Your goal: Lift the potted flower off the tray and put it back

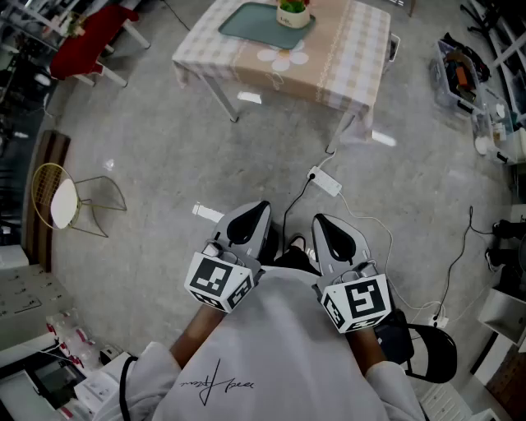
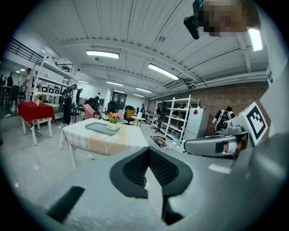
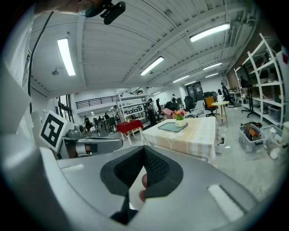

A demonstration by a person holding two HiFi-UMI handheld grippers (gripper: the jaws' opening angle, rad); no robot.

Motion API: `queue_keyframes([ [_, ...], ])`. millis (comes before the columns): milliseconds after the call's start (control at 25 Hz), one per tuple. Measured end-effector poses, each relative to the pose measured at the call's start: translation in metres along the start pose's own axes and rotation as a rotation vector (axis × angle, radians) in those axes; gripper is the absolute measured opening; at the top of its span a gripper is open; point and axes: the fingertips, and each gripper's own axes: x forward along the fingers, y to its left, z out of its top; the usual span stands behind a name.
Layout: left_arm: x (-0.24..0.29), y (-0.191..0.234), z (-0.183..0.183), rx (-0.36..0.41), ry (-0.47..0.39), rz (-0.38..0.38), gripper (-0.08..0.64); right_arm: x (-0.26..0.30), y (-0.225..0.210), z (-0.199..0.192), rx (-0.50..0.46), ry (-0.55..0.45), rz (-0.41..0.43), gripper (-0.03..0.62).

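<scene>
Currently my left gripper (image 1: 246,224), toward 7 o'clock in the head view, has its jaws pressed together on nothing. At 12 o'clock, well apart from me, the tray (image 1: 255,25) lies on the table (image 1: 353,49) with the potted flower (image 1: 293,12) at its far right corner. My right gripper (image 1: 335,234), toward 5 o'clock, is likewise closed and empty. Walking in, I could snag the floor cable (image 1: 300,197), and arriving with the jaws closed could topple the pot.
</scene>
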Motion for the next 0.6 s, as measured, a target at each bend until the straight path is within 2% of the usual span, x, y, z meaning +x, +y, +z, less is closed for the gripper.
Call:
queue_keyframes([
  [280, 0.009, 0.009, -0.001, 0.007, 0.002, -0.013, 0.0, 0.011, -0.011, -0.007, -0.002, 0.022, -0.025, 0.005],
  [600, 0.028, 0.046, 0.015, -0.004, -0.023, -0.001, 0.0, 0.044, -0.023, 0.006, 0.05, 0.013, -0.031, 0.006],
])
